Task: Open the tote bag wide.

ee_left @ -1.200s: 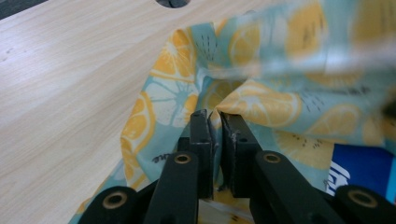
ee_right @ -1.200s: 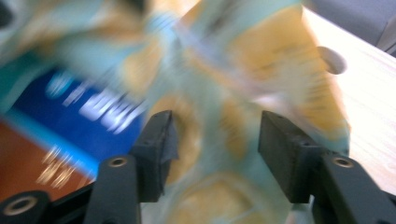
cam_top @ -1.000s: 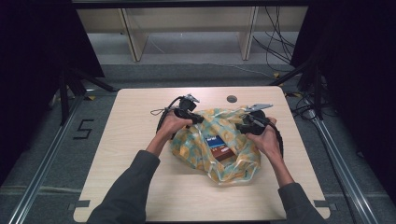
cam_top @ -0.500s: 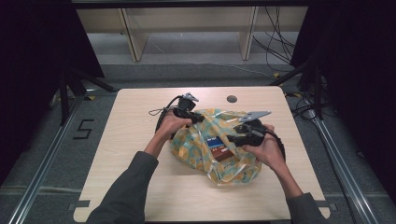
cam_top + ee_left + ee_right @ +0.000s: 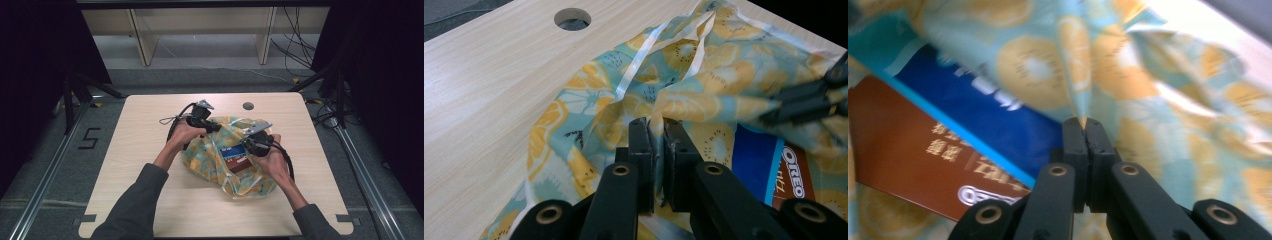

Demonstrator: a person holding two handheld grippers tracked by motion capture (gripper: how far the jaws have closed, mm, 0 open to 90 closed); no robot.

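So the thing being worked on is a crinkly see-through plastic bag printed with yellow citrus slices on a pale teal ground (image 5: 220,160), lying on the light wooden table (image 5: 140,150). Everything below is placed relative to that bag.

It sits a bit right of the table's middle, just on the person's side of the small round cable hole (image 5: 248,106) in the tabletop. It's a rumpled, lumpy heap, and its long axis runs diagonally: from the far-left end by the left gripper down to the near-right end closest to the person. White seam strips run along its edge in the left gripper view. You can see through it to a blue and brown Oreo box (image 5: 235,157) lying flat inside, around the middle of the bag.

Left to right: the left gripper (image 5: 658,131) is at the bag's far-left top edge, jaws clamped on a pinched fold of the plastic. The right gripper (image 5: 1082,122) is at the bag's right side, just right of the box; its jaws have just been closing, and they're now squeezed together on a thin ridge of the film, pulled up into a peak.
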